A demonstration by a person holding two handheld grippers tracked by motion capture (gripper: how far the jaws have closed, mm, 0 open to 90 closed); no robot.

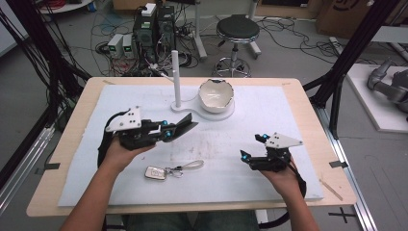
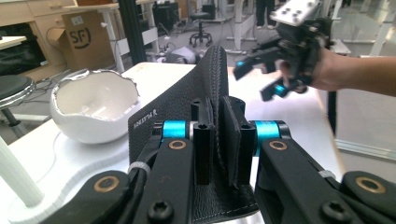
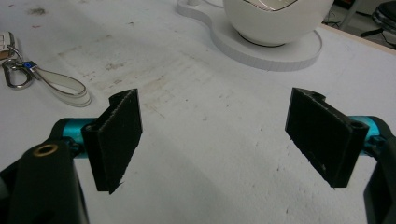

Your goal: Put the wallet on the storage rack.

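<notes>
2 claws over white mat: left clamps black leather case, right wide.

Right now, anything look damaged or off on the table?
The white bowl has a jagged, eggshell-like rim, which may be its design rather than damage. The mat is scuffed and stained at its centre. Nothing is spilled.

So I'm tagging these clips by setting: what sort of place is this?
Most likely a robotics lab or workshop. Computer towers and loose cables sit on the floor behind the table, a grey robot arm lies at right, and black metal framing surrounds the bench.
</notes>
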